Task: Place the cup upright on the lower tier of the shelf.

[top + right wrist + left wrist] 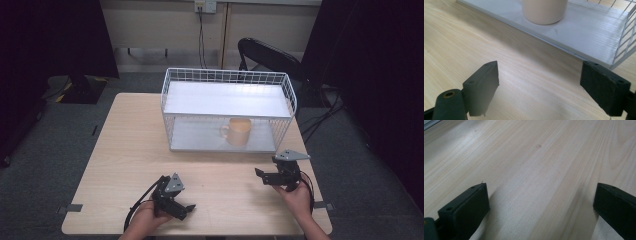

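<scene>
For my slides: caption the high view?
Mug on wire rack's lower shelf; both open grippers, left and right, wait nearby.

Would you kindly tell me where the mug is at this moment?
In the high view, the orange mug stands on the wire rack's lower shelf, right of centre, beyond the right tongs.

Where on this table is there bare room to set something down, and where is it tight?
The table is bare left of the rack, and between the rack's front edge and the two claws, left and right. The rack's top shelf is bare too. Tightest is the lower shelf, where the mug stands right of centre under the top shelf.
</scene>
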A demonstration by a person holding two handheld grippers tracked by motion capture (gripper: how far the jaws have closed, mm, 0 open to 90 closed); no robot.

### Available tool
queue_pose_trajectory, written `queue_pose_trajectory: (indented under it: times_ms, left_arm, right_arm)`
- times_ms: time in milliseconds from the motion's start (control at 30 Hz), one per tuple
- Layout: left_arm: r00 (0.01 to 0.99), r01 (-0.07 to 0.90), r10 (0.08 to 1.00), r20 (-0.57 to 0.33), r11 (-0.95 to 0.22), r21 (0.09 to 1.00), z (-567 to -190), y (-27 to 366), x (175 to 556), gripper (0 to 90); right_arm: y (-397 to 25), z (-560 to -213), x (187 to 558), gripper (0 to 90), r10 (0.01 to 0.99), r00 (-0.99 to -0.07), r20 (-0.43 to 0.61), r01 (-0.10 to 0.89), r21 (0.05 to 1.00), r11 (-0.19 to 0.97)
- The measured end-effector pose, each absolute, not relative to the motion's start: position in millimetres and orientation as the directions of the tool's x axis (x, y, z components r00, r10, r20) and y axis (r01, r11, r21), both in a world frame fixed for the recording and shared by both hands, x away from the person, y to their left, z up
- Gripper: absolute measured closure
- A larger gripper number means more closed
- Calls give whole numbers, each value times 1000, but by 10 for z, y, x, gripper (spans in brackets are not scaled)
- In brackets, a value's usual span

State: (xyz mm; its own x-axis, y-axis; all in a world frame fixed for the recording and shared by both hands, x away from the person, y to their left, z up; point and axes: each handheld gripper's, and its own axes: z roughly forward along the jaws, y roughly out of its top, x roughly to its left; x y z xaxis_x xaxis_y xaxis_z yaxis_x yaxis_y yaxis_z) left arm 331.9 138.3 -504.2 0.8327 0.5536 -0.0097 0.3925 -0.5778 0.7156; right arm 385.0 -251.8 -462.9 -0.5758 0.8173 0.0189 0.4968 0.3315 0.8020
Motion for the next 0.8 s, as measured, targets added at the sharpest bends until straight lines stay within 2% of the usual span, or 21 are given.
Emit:
queue_pose_trajectory:
  times_ms: [533,800]
  left_arm:
    - [833,392,553,-10,-578,715,-5042,1384,3320,0]
    - [831,394,556,-9,-577,716,-5042,1384,3320,0]
  right_arm:
    - [-2621,-4862,3697,150,806,-591,26,528,768,362]
    - [-2594,-4924,3654,152,790,-613,-8,516,753,408]
